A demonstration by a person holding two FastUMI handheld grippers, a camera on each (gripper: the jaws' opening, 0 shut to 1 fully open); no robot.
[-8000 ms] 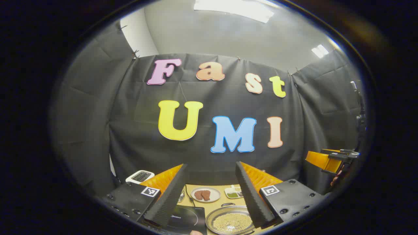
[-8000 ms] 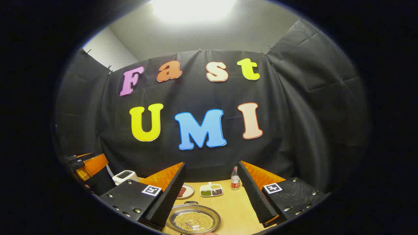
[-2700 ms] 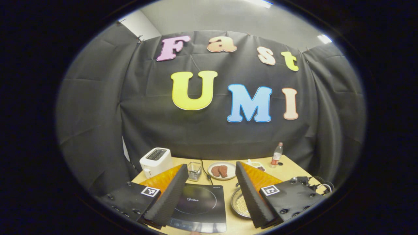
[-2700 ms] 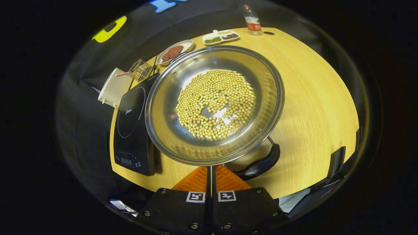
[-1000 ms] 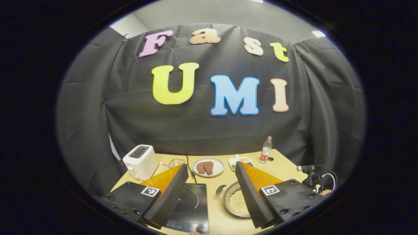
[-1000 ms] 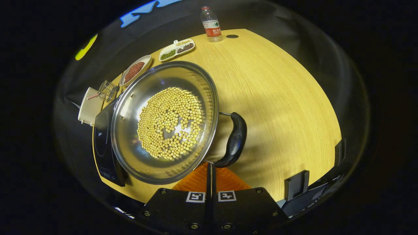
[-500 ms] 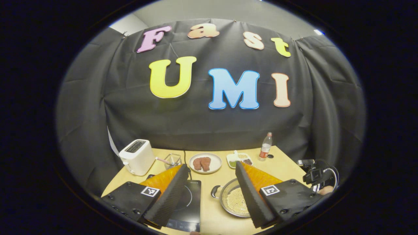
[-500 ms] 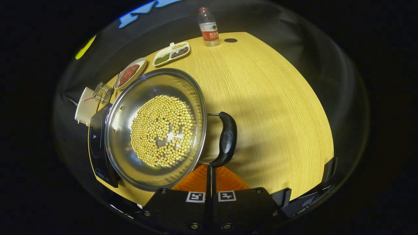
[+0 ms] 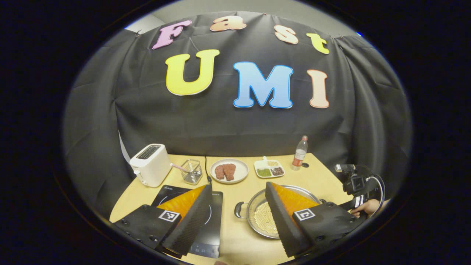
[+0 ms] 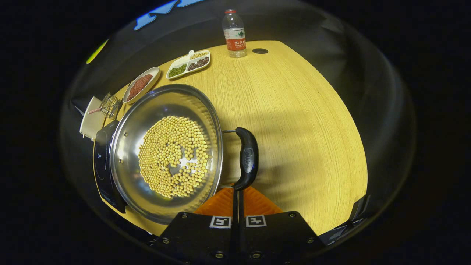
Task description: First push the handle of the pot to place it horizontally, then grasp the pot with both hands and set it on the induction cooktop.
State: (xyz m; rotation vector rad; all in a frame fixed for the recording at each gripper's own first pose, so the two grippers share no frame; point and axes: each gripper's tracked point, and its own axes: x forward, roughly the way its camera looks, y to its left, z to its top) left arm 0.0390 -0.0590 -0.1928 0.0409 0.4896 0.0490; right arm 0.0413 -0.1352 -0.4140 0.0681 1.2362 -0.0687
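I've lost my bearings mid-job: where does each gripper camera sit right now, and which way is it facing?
Left gripper view: rides the left gripper, held level above the table's near edge, facing the booth wall; its open fingers frame the induction cooktop and pot.
Right gripper view: rides the right gripper, looking steeply down; fingers closed, tips at the pot handle.
Shared: pot, cooktop, water bottle, meat plate.

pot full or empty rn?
Not empty: the pot holds a single layer of small yellow beans across its bottom, with bare metal wall above them. It stands level on the table.
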